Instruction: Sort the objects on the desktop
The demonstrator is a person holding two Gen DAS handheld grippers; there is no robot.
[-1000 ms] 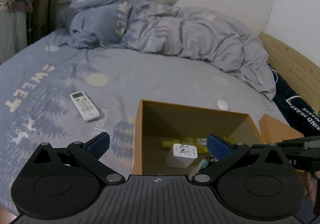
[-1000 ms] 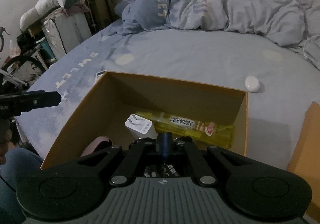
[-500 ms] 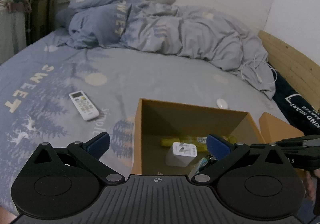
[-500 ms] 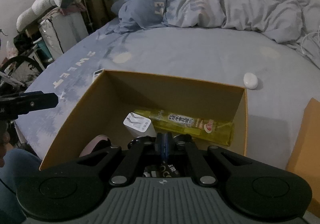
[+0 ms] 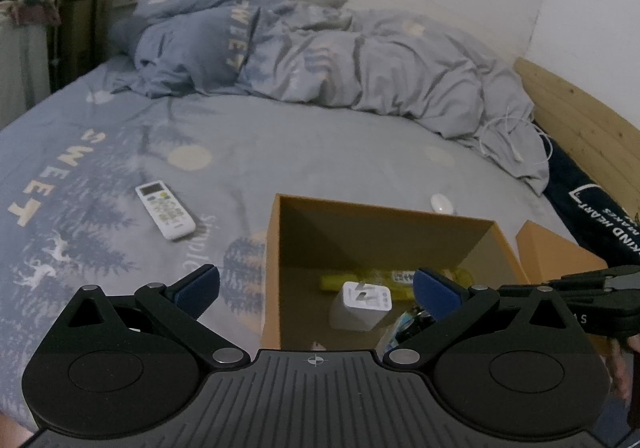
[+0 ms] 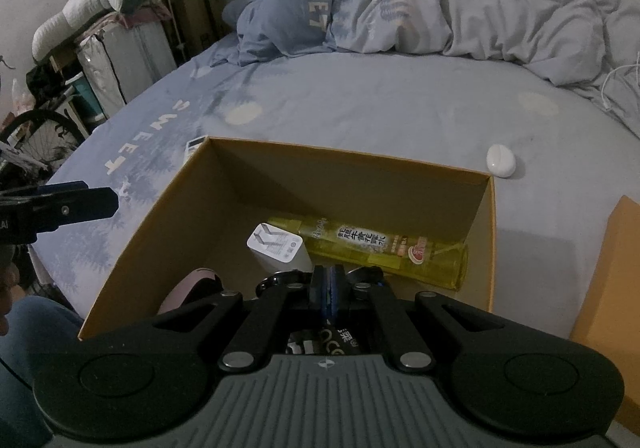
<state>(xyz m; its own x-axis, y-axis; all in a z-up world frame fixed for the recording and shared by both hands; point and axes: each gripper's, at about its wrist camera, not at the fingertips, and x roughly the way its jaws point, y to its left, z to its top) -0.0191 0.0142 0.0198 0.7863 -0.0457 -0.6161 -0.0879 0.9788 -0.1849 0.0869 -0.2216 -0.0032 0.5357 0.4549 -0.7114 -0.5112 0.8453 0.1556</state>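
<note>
**Left wrist view.**
- Left gripper (image 5: 316, 284): lower centre, jaws spread wide with nothing between them; free, judged ready for the next pickup.
- Orange box (image 5: 272, 268): lower centre-right, open-topped on the bedsheet (image 5: 320, 152); evidently the collecting place.
- White charger (image 5: 362, 304): inside the box, standing on its floor.
- Yellow bottle (image 5: 340, 282): inside the box, lying behind the charger.
- Remote control (image 5: 165, 215): centre-left on the sheet, outside the box and well apart from it; judged not yet sorted.
- White oval object (image 5: 442, 203): on the sheet just beyond the box's far wall, also outside.
- Right gripper (image 5: 592, 288): seen side-on at the right edge, over the box.

**Right wrist view.**
- Right gripper (image 6: 329, 288): lower centre, blue pads clenched together with nothing visible between them, poised over the box (image 6: 360, 164) interior.
- Charger (image 6: 278, 248) and bottle (image 6: 380, 248): side by side on the box floor, the bottle lying flat.
- Pink item (image 6: 188, 286): lower left of the box, partly hidden.
- Oval object (image 6: 500, 161): right of centre, outside the far corner.
- Orange lid (image 6: 608, 288): right edge, set aside, leaving the box open.
</note>
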